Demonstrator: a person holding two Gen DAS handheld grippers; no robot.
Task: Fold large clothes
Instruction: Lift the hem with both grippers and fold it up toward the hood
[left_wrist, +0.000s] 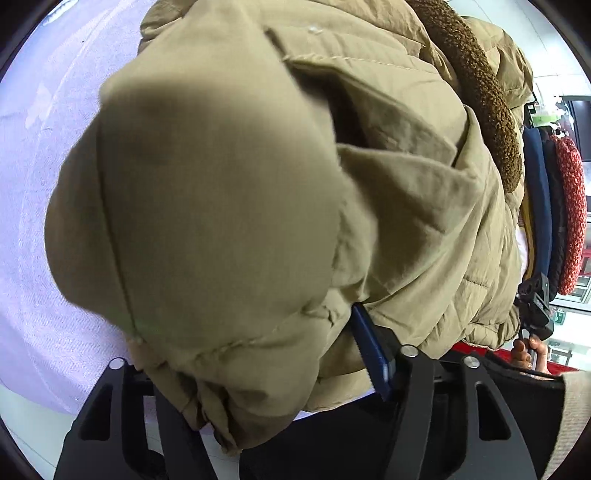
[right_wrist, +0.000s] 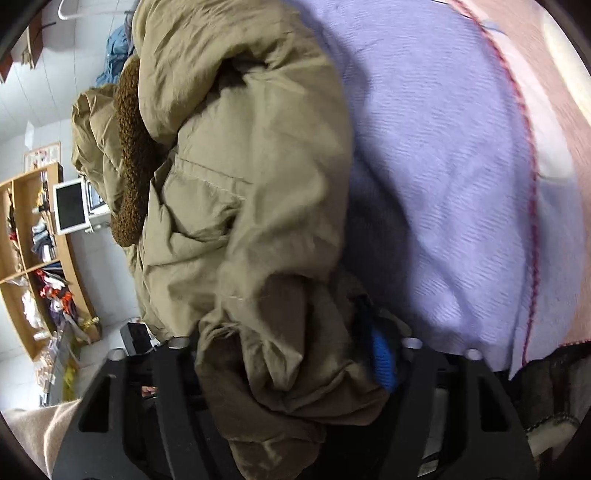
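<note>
Both grippers pinch bunched fabric of a tan padded jacket (left_wrist: 229, 206), which hangs between them over a lilac sheet (left_wrist: 44, 258). The left gripper (left_wrist: 266, 384) has a thick wad of the jacket clamped between its fingers, the blue pad (left_wrist: 373, 350) of one finger pressing into the cloth. The right gripper (right_wrist: 295, 376) likewise bites a crumpled fold, its blue pad (right_wrist: 382, 362) half buried. The brown fleece collar (right_wrist: 129, 155) runs along the far side of the bundle, so the jacket seems gathered rather than spread flat. Judging by this, the step in hand is carrying or turning the garment to lay it out or bring one part over another; how many folds are done cannot be told. The next move likely calls for lowering both grips evenly onto the sheet, keeping the fabric taut between them so the puffy layers settle flat before release.
</note>
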